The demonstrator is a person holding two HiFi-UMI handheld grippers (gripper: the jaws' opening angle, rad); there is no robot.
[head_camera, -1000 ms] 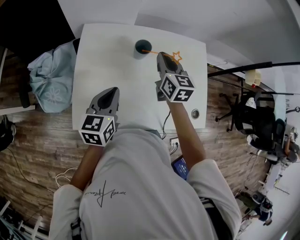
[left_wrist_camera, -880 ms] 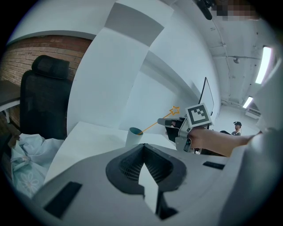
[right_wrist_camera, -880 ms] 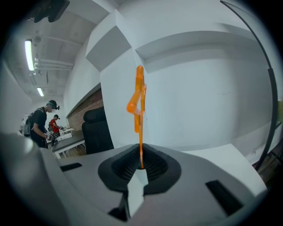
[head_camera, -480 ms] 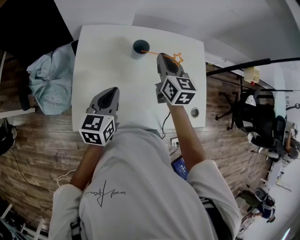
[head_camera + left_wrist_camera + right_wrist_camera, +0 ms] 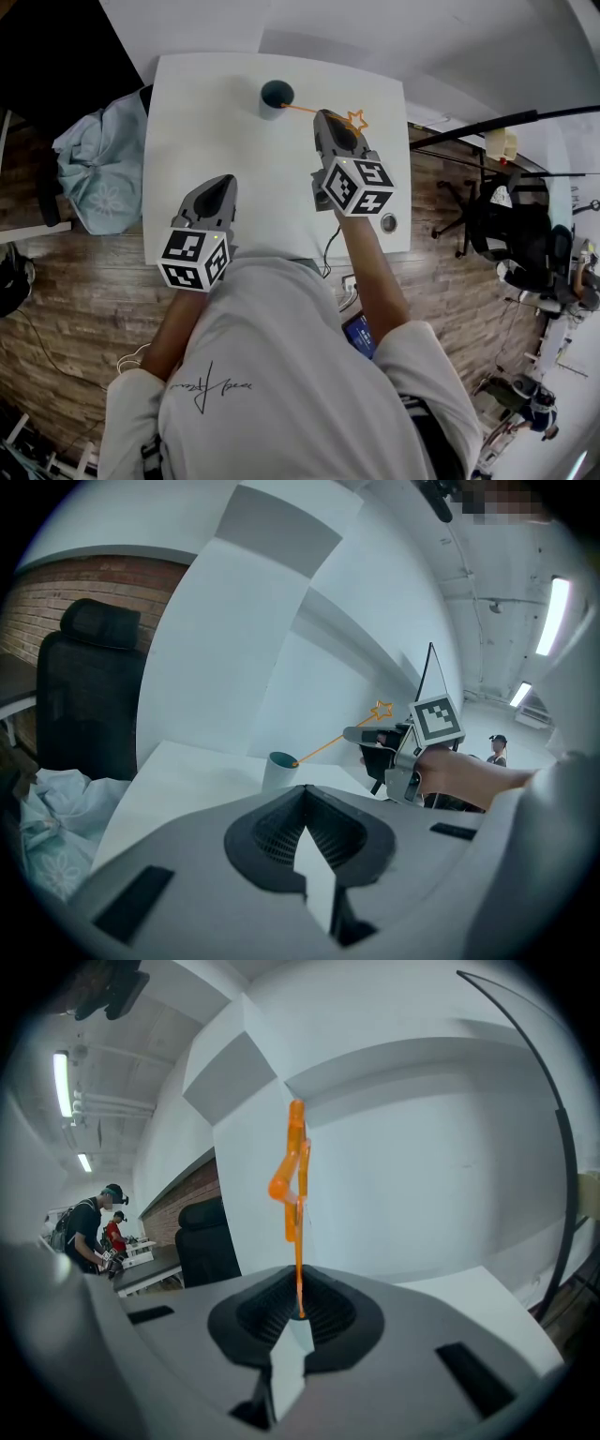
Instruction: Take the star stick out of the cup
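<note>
A dark teal cup [image 5: 276,97] stands near the far edge of the white table [image 5: 206,122]; it also shows as a pale cup [image 5: 279,770] in the left gripper view. An orange star stick [image 5: 319,112] slants from the cup's mouth to the right, its star [image 5: 355,119] past my right gripper [image 5: 327,120]. That gripper is shut on the stick's shaft, and in the right gripper view the stick [image 5: 297,1204] rises from between the closed jaws. My left gripper [image 5: 221,186] hovers over the table's near left part, shut and holding nothing. From its own view, the star stick [image 5: 337,740] leans out of the cup.
A light blue cloth [image 5: 98,159] lies on a dark chair left of the table. A round grommet [image 5: 390,225] sits near the table's front right corner. A black cable or pole [image 5: 487,127] runs along the right. An office chair [image 5: 511,234] stands farther right. People stand in the distance [image 5: 98,1227].
The right gripper with the stick has held almost still; the view has shifted slightly. The left gripper has not moved.
</note>
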